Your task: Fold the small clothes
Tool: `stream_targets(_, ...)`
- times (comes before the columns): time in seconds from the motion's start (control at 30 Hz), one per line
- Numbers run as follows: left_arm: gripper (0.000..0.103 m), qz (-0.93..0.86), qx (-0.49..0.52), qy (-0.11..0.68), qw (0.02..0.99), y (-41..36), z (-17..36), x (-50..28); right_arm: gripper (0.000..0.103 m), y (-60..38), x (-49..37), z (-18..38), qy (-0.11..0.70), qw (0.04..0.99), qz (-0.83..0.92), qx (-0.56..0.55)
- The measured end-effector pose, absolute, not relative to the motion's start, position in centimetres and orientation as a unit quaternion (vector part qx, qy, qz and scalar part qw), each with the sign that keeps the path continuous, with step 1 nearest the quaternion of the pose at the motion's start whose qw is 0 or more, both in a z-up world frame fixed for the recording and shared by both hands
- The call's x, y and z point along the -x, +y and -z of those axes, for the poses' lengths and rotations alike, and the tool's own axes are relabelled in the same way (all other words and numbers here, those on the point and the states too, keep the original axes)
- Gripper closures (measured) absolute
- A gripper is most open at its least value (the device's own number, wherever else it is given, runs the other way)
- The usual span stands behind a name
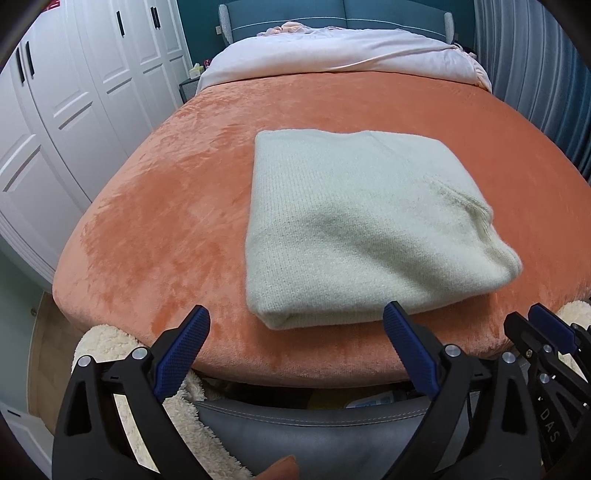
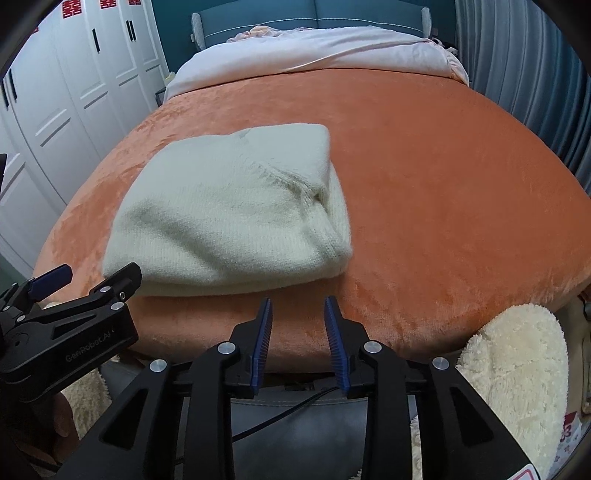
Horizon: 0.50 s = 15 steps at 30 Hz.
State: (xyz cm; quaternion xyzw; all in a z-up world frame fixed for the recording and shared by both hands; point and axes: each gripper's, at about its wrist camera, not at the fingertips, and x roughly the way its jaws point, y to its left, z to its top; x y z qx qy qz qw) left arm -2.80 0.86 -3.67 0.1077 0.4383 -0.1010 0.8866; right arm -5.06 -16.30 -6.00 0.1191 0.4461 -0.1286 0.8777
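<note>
The cream-white knitted sweater [image 1: 354,225], folded into a thick rectangle, lies on the near half of the bed's orange plush blanket [image 1: 177,206], close to the near edge. It sits just beyond both tools and touches neither. The left gripper [image 1: 297,326] has its jaws spread wide and empty, with the sweater's near fold showing in the gap between the blue ribbed pads [image 1: 184,350]. The right gripper [image 2: 298,308] has its jaws apart by a narrow gap, also empty, aimed at bare blanket just right of the sweater's near right corner.

Past the blanket a pale pink duvet [image 2: 317,51] covers the head of the bed, against a teal padded headboard [image 2: 314,14]. White panelled wardrobe doors [image 1: 74,92] stand on the left, grey-blue curtains [image 2: 517,74] on the right. Cream fleece fabric [image 2: 517,369] shows below the near edge.

The left gripper's body, seen from the right wrist, reads "GenRobot.AI"; red paper characters are stuck on the wardrobe tops.
</note>
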Motion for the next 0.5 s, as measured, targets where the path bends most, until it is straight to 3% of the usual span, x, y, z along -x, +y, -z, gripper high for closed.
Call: stream_targets(0.5,0.010,0.088,-0.088,0.448,0.885,2.2,4.3,2.6,0.065,-14.5,4.6,6.5,0.450,0.876,0.138,-0.104)
